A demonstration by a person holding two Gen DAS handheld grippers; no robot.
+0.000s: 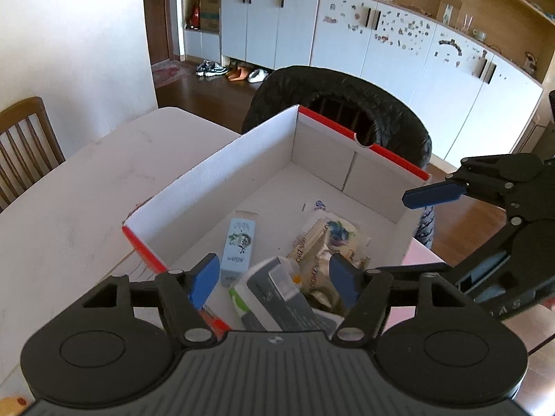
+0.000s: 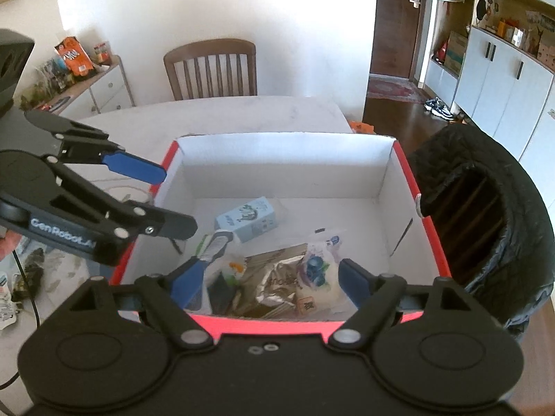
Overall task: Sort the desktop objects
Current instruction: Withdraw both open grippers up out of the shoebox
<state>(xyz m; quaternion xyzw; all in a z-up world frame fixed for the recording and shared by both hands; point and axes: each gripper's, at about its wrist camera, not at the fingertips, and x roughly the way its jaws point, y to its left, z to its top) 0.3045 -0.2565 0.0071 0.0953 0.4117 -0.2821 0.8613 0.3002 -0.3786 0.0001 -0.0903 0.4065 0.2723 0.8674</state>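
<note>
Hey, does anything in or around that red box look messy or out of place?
Inside the red box the items lie in a loose heap. Outside it, crumpled wrappers are still scattered on the table.

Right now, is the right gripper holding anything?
No, the right gripper is open above the box, with nothing pinched between its blue pads.
</note>
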